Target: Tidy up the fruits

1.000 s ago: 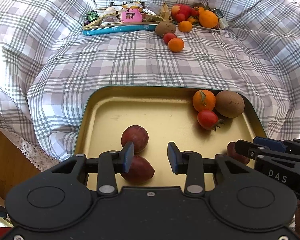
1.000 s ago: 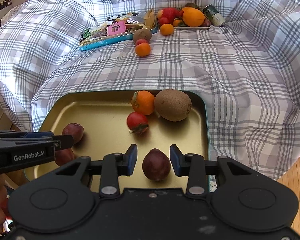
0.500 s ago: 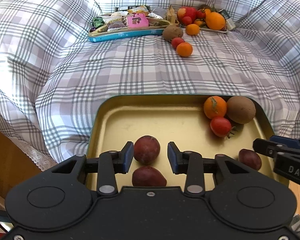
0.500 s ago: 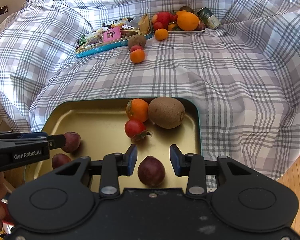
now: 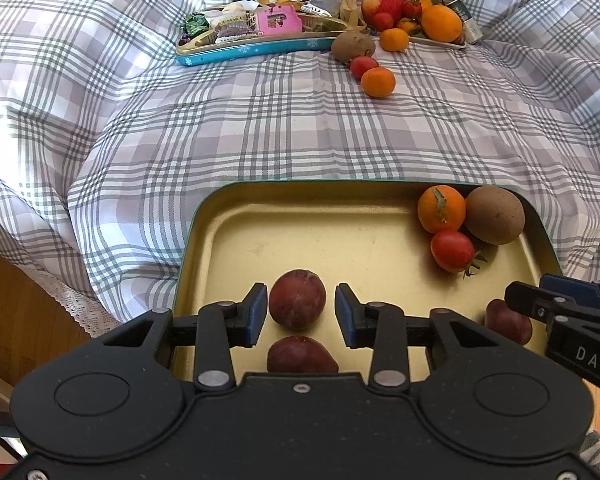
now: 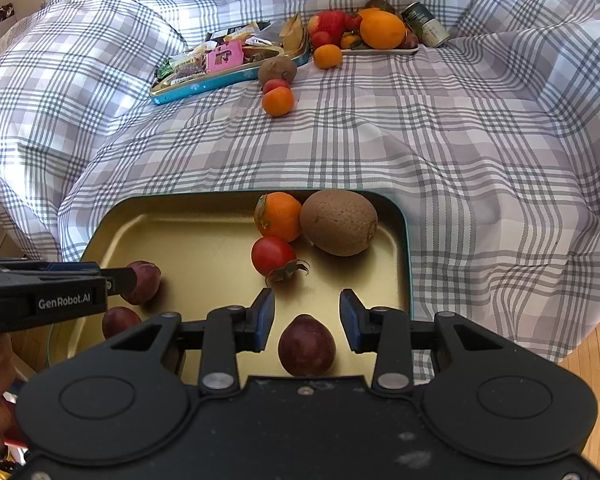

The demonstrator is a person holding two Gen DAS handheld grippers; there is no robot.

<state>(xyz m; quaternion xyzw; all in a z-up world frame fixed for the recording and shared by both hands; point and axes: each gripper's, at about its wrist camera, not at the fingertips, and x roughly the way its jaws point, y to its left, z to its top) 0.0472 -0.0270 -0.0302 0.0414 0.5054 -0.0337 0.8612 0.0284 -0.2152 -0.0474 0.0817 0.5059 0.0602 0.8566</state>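
Left claw (image 5: pixel 300 312) apart, flanking a dark red fruit (image 5: pixel 297 299), pads not touching. Right claw (image 6: pixel 306 314) apart over a second red fruit (image 6: pixel 307 345) in the gold tray (image 6: pixel 204 232).

Both wrist views look steeply down, sharing the gold tray (image 5: pixel 380 232).

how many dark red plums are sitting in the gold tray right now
3: one between the left gripper's jaws, one just nearer its body, one between the right gripper's jaws.
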